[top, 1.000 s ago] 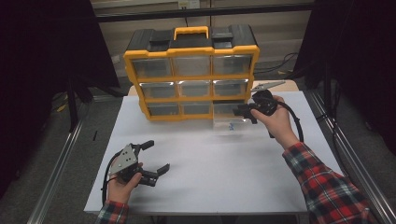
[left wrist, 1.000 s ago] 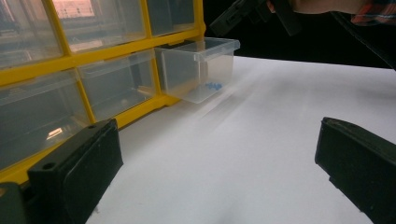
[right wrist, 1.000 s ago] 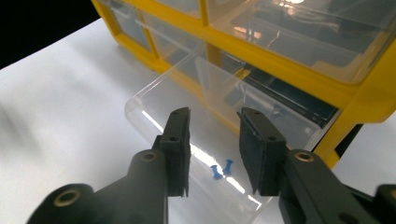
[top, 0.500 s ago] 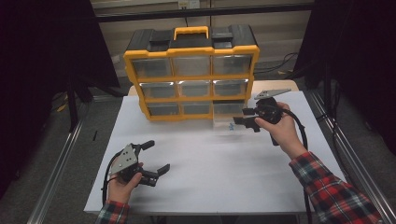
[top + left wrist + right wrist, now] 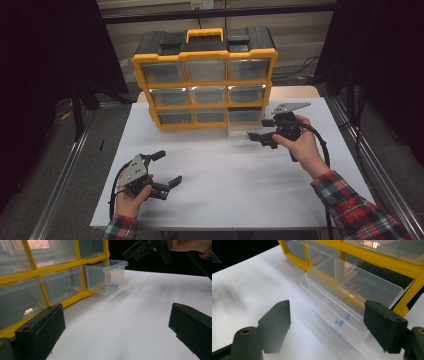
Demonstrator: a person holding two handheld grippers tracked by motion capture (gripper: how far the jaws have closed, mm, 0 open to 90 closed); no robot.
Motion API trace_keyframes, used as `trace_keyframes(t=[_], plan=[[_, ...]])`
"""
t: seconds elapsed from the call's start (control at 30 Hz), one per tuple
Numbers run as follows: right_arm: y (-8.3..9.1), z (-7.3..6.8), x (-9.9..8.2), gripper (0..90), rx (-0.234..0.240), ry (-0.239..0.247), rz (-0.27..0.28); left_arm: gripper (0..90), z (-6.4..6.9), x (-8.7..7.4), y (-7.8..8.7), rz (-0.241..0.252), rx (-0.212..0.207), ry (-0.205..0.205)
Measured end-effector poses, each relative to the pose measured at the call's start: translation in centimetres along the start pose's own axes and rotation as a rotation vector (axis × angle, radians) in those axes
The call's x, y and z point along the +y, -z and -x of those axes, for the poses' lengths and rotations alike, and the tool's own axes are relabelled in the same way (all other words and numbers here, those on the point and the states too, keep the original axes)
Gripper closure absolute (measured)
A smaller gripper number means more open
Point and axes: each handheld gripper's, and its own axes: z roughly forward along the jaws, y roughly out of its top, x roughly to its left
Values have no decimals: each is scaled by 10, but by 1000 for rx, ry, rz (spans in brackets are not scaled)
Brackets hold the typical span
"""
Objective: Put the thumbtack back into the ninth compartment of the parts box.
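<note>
A yellow and black drawer cabinet (image 5: 205, 75) stands at the back of the white table (image 5: 225, 175). Its bottom right clear drawer (image 5: 244, 129) (image 5: 106, 276) (image 5: 344, 302) is pulled out onto the table, with small blue pieces (image 5: 340, 320) (image 5: 113, 286) inside. My right gripper (image 5: 261, 131) (image 5: 327, 325) is open, just in front of that drawer, its jaws spread wide with nothing between them. My left gripper (image 5: 166, 168) (image 5: 117, 327) is open near the front left of the table, far from the drawer, also holding nothing.
The other clear drawers (image 5: 205, 94) sit closed in the cabinet. Metal rails (image 5: 65, 170) run along both sides of the table. A black cable (image 5: 320, 145) trails from the right gripper. White tabletop lies between the two grippers.
My right gripper has drawn back from the cabinet toward the person, and the bottom right drawer now sits pulled out. The left gripper has stayed put.
</note>
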Motion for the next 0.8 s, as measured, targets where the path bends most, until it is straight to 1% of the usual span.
trace_keyframes(t=[0.03,0.13,0.17,0.2,0.23,0.27,0.33,0.4,0.43,0.47,0.5,0.53,0.57,0.63,0.7,0.73,0.8], plan=[[0,-1,0,219,2,-1,2,4,-1,0,1,-8,0,-10],[1,-3,-2,212,9,7,10,4,-1,0,1,-8,0,-11],[1,-4,-2,208,13,11,11,4,0,0,0,0,1,0],[2,-5,-3,208,17,12,8,4,0,0,0,-1,0,-2],[2,-6,-3,208,13,12,10,4,-1,0,1,-9,-1,-14],[2,-6,-4,206,19,11,6,4,0,0,0,-2,0,-6],[2,-7,-5,202,20,16,6,4,-1,0,1,-11,0,-21],[2,-8,-6,202,22,17,9,4,-1,0,1,-10,0,-17],[2,-8,-7,202,22,14,10,4,0,0,1,-1,2,-5],[2,-9,-7,202,25,15,10,4,0,0,1,-1,2,-5],[2,-9,-7,200,26,16,9,4,-1,0,1,-7,-1,-14],[3,-9,-8,200,21,22,10,4,0,0,1,-2,1,-8],[3,-10,-8,197,18,22,13,4,-1,0,1,-10,0,-20],[4,-10,-8,196,25,22,18,4,-1,0,2,-11,0,-19],[4,-12,-9,196,18,18,32,4,-1,0,1,-11,-1,-19],[5,-13,-10,196,24,16,31,4,0,0,1,0,2,-6],[4,-14,-12,196,21,15,34,4,0,0,1,0,0,-7]])
